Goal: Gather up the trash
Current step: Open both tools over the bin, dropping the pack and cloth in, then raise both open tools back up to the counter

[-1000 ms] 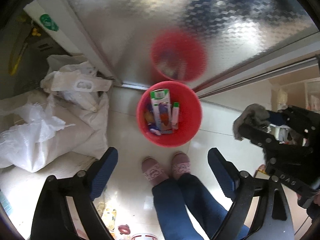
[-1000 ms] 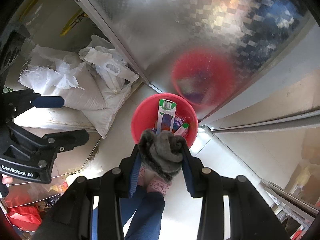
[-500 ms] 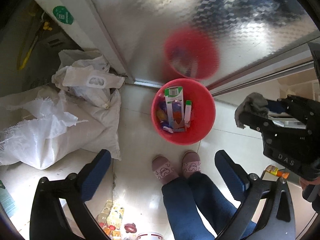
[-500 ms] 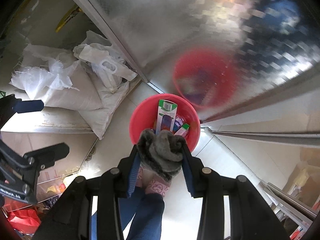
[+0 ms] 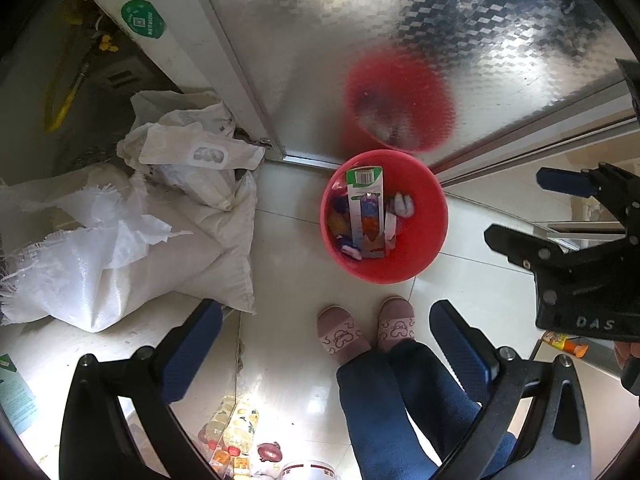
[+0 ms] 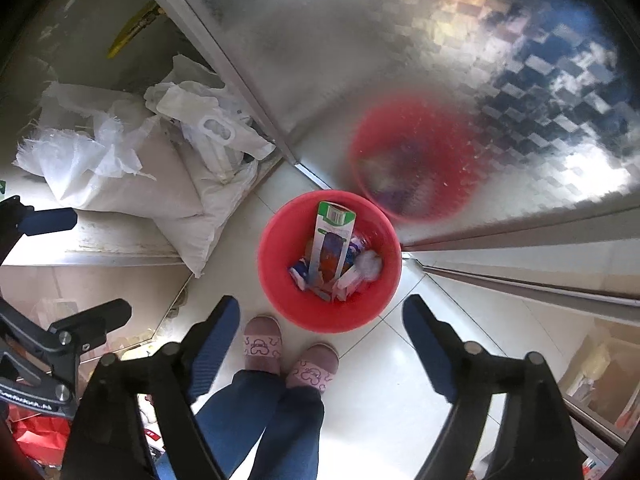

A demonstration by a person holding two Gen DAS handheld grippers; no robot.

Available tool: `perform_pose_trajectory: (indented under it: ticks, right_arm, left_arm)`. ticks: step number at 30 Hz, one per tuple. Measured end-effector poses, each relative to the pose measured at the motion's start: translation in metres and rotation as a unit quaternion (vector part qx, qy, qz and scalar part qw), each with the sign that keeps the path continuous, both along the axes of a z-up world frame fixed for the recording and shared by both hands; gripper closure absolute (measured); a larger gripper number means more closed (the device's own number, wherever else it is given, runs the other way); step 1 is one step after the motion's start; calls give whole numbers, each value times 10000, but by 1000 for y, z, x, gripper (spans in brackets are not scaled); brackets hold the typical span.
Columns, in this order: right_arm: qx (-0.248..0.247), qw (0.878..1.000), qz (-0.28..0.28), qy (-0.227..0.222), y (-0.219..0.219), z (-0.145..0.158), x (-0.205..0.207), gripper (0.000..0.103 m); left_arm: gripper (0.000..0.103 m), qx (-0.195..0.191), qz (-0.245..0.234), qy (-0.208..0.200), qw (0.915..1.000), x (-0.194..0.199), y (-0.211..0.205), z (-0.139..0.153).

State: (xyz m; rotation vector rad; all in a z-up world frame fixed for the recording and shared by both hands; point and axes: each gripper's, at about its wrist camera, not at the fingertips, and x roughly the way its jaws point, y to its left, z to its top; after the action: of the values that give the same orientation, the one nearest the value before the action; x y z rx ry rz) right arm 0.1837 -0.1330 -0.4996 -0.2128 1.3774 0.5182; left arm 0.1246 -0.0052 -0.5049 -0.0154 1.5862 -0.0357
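Left wrist view, left to right. Left third of frame: white woven sacks (image 5: 120, 248) piled on the floor, with a crumpled white plastic bag (image 5: 192, 156) on top, against the foot of a metal door frame. Lower centre: small colourful litter (image 5: 232, 440) on the floor tiles, between the left gripper's (image 5: 324, 356) two fingers; it is too small to identify. The left gripper is spread wide and holds nothing. Centre: red bin (image 5: 424, 256) on the floor, just in front of the person's pink slippers (image 5: 364, 330). Inside it: an upright green-and-white carton (image 5: 364, 200), mixed wrappers, and a pale grey wad (image 5: 402, 205) lying at the carton's right side. Behind the bin, a patterned metal panel (image 5: 400, 20) shows its red reflection. Right edge: the right gripper (image 5: 532, 208) seen side-on, fingers well apart, nothing between them.

Right wrist view. Far left: part of the left gripper. Upper left: same sacks (image 6: 132, 184). Centre: the bin (image 6: 280, 292), directly ahead of the right gripper (image 6: 320, 336), whose fingers stand wide and empty. The wad (image 6: 370, 264) sits in the bin's right half, touching the carton (image 6: 332, 240).

Judgement on progress: several items are already in the bin, wad included, so a drop-off looks complete. Both grippers are free for another pickup. Remaining: the floor litter at lower centre of the left view, and possibly the orange item (image 5: 564, 342) at that view's right edge. Whether the sacks count as trash, I cannot tell.
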Motion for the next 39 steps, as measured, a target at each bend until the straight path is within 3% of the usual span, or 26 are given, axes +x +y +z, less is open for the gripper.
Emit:
perform_pose_trajectory:
  ticks: [8,11,21,31,39]
  right_arm:
    - [1,9999,-81,-97,-11,26,-16,1]
    - [14,9999,-36,-146,-15,46,-24,1]
    - [57,9972,41,-750,-31,160,-62,1]
    - [206,9952,19,-959,-45,264,-85,1]
    - [754,9872,-7,-1404,-55,339,-89,1]
  left_arm:
    - [0,-61,0,-150,9999,-13,-9,30]
    - [0,-67,-47,-284,9996,-19,-12,53]
    - [0,-16,-93,-813,9966,-37,-12,168]
    - [0,-26,-133,-1278,9917,-51,-14,286]
    - [0,111,-337,-1982,9795,-46,-21,377]
